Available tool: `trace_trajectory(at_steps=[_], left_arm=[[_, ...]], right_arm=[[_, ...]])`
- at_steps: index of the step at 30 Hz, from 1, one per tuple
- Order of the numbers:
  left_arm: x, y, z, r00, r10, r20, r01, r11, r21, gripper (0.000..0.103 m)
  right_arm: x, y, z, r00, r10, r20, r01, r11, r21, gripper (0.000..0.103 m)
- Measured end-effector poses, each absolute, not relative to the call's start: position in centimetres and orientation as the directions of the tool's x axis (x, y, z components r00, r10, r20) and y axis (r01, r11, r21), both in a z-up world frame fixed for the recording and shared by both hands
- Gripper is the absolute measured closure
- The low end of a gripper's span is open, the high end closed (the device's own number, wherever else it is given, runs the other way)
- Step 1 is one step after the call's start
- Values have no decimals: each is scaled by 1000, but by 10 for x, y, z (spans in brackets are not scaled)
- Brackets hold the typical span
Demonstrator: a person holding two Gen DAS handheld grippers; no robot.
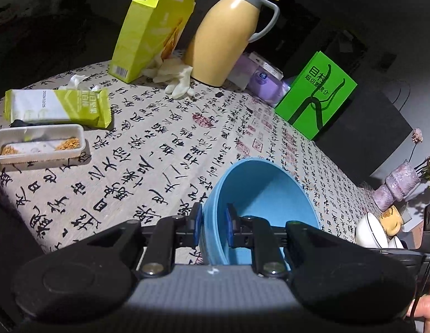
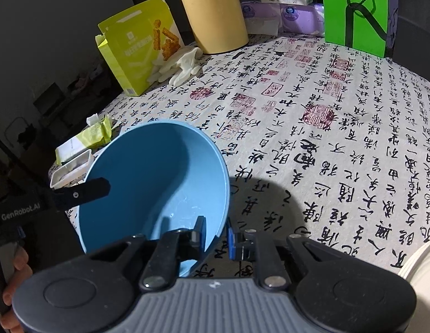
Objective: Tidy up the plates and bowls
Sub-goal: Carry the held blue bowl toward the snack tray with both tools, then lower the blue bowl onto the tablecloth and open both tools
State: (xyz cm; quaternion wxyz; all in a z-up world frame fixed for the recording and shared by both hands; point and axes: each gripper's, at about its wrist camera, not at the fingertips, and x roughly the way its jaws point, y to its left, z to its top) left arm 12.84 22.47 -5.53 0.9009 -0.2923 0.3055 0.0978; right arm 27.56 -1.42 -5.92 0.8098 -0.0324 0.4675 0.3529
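I have both hand-held grippers on one blue bowl (image 2: 156,188), tilted over the calligraphy-print tabletop (image 2: 312,127). My left hand-held gripper (image 1: 214,226) is clamped on the rim, one pad inside the wall and one outside; my right hand-held gripper (image 2: 215,236) pinches the opposite rim the same way. In the left view the wall looks doubled (possibly two nested bowls, I can't be sure).

The risk I see is the thin, slick rim sliding out of either pinch if my hands drift apart or twist against each other, tipping the bowl onto the cloth. If it is a nested pair, the inner one could slip free. The white bowls (image 1: 373,231) stacked at the table's far edge, beside a yellow mug (image 1: 390,217), could be knocked if I swing wide.
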Motion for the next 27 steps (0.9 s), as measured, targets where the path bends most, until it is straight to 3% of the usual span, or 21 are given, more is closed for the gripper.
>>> trace_trajectory(at_steps=[9,16,18,20,21,24,27], left_arm=[[128,224,-57,791,2,-611,-364,805,-469,86],[130,227,-61,782,-18,-623,-369,791,-487,85],[129,227,-60,786,-17,-618,-366,792,-488,83],[129,226,-58,792,-15,-610,-361,795,-488,74],[128,226,-57,795,-10,-607,-360,797,-485,66],[126,224,-55,800,-3,-600,-357,801,-480,55],[124,222,-53,806,6,-591,-353,808,-472,42]], right_arm=[[275,-13,-60,319,548,-773,-602,748,281,85],[276,-13,-61,319,563,-763,-597,744,299,76],[277,-15,-60,320,571,-756,-595,742,309,69],[276,-17,-58,326,583,-744,-596,738,318,48],[275,-18,-57,331,589,-737,-596,736,320,44],[274,-23,-55,337,611,-716,-592,729,343,35],[273,-29,-55,345,624,-701,-584,727,361,19]])
